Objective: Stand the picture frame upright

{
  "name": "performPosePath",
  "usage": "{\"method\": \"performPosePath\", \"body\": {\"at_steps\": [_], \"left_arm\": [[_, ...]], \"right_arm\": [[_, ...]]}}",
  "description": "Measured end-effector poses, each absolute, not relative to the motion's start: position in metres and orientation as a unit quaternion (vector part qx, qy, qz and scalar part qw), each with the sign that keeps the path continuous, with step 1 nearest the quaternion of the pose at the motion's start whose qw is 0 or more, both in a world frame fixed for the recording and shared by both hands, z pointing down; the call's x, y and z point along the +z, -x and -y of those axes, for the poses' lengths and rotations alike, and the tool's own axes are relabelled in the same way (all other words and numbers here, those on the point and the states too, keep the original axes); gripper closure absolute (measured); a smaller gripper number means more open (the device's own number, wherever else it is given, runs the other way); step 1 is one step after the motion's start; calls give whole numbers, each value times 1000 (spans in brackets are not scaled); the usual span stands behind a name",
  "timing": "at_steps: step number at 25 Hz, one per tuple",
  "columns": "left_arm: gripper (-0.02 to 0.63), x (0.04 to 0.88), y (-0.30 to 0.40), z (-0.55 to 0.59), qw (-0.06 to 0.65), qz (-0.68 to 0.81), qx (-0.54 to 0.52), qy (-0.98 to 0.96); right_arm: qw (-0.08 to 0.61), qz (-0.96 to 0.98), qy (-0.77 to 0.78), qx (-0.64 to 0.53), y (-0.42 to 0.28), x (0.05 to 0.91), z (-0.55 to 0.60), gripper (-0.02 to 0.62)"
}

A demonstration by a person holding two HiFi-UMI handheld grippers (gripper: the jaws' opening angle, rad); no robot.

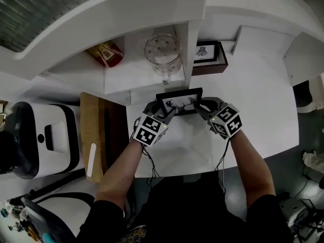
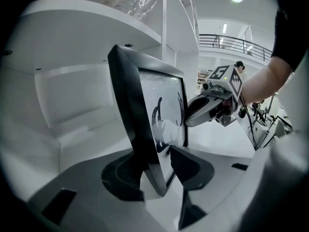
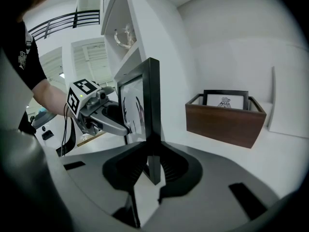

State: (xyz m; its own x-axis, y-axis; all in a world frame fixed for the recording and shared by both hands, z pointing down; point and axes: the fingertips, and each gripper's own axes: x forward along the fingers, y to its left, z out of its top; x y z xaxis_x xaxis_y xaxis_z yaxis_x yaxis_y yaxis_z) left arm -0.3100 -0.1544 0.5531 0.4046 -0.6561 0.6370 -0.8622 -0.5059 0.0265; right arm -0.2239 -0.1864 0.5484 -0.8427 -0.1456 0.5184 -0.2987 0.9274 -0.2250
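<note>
White, smooth tabletop (image 1: 263,100): at its far edge a dark wooden box (image 1: 208,68) holds a small black-framed print (image 1: 206,52), and a clear glass mug (image 1: 163,52) sits in the white shelf (image 1: 116,80). I have the thin black picture frame (image 1: 179,101) upright just before that shelf. My left gripper (image 1: 170,112) is clenched on its left edge and my right gripper (image 1: 199,107) on its right edge.

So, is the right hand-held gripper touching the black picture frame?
Touching. The right gripper view shows the right hand-held gripper with both jaws pressed on the side edge of the black picture frame.
</note>
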Motion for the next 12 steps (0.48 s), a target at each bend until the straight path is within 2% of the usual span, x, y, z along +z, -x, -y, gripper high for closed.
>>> {"method": "performPosePath", "body": {"at_steps": [12], "left_arm": [[433, 555, 318, 162, 180, 465, 285, -819]], "right_arm": [[250, 949, -116, 157, 232, 549, 194, 525]]}}
